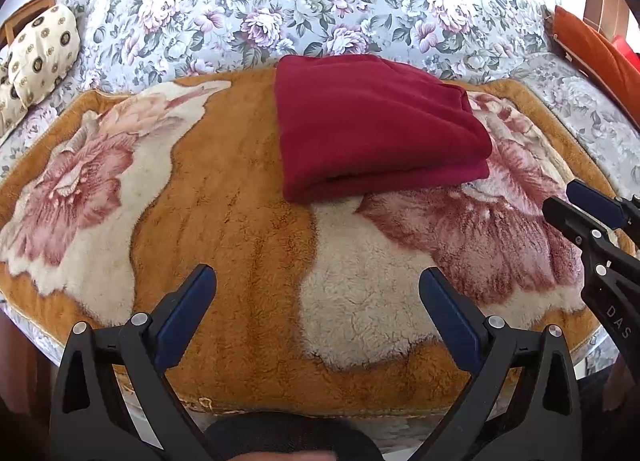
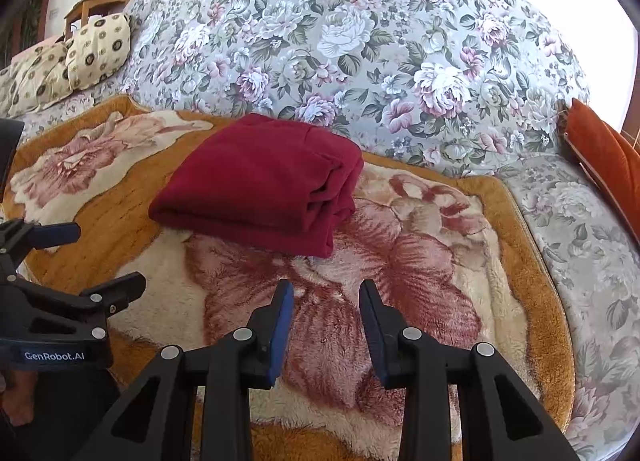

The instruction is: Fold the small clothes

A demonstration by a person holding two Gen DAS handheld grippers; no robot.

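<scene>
Patterned cushions (image 1: 40, 49) at far left. Left gripper (image 1: 318, 293): jaws wide apart, empty, over plush blanket (image 1: 240, 229). Folded dark red garment (image 1: 376, 129): lying on the blanket's far part, untouched. Right gripper (image 2: 326, 309): jaws apart, empty. Orange cushion (image 2: 604, 165) at far right.

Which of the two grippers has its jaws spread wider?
The left gripper: its blue-padded fingers stand far apart, while the right gripper's sit closer together. Both are empty.
</scene>
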